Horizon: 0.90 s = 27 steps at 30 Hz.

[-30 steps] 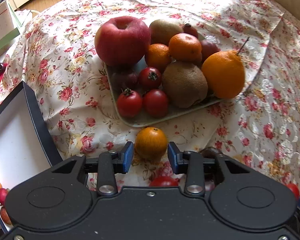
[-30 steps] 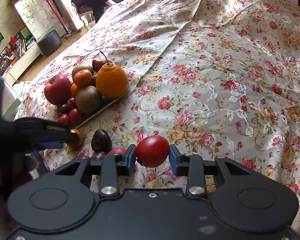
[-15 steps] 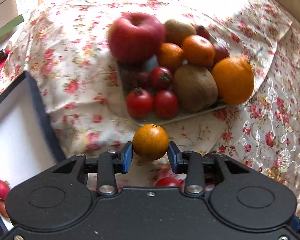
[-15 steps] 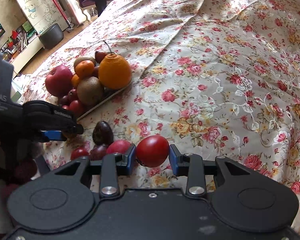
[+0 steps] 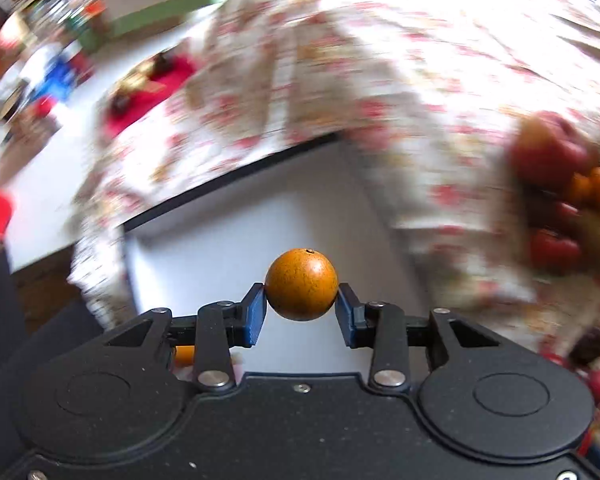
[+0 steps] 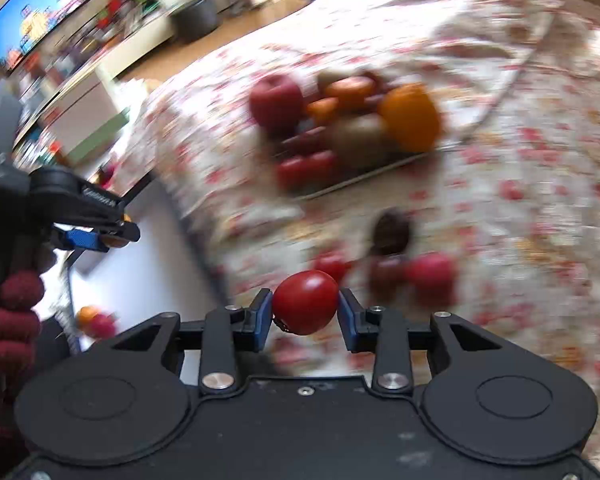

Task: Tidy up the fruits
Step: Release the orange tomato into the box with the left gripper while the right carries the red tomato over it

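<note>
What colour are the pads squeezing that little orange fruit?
Blue pads, seen best in the left wrist view, on the left gripper holding the orange fruit.

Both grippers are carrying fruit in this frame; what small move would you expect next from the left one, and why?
Probably lower and release. The left gripper is shut on the small round orange fruit, which the left wrist view shows in front of the white interior of the dark-rimmed box. The right gripper grips a red tomato off to the box's right, above the floral cloth, so it likely follows.
</note>
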Each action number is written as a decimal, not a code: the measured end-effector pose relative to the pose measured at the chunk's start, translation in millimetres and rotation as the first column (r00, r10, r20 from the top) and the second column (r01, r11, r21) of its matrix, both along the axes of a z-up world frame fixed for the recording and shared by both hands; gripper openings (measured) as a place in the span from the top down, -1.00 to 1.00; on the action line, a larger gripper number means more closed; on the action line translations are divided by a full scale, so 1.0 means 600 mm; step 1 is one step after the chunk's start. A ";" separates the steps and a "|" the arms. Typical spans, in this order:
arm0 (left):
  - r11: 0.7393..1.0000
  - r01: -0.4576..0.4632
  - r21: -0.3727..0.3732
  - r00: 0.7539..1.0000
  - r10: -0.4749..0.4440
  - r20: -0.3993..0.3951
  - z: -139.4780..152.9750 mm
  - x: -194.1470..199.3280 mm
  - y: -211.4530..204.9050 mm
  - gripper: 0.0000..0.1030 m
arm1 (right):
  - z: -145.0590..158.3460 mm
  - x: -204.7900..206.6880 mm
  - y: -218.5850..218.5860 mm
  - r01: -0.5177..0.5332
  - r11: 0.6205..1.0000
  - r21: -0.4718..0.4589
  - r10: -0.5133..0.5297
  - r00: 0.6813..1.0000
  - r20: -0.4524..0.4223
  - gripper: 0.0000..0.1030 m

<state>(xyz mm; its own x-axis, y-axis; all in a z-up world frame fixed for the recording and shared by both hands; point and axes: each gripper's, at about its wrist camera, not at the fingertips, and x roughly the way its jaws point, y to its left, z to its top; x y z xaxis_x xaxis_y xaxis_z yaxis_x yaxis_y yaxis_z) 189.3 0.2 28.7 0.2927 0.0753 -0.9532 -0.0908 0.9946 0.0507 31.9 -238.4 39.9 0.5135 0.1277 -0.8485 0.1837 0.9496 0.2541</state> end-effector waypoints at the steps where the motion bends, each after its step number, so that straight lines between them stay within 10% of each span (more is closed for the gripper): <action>1: 1.000 -0.026 0.010 1.000 0.027 -0.014 -0.005 0.002 0.017 0.10 | -0.003 0.008 0.018 -0.026 1.000 0.016 0.026 1.000 -0.012 0.30; 11: 0.980 -0.195 -0.038 0.980 0.194 -0.030 -0.032 -0.005 0.124 0.10 | -0.058 0.076 0.172 -0.108 0.992 0.064 0.118 0.979 -0.169 0.30; 27: 0.981 -0.183 -0.061 0.983 0.183 -0.017 -0.036 -0.017 0.145 0.12 | -0.061 0.098 0.240 -0.115 0.991 -0.075 0.099 0.978 -0.182 0.30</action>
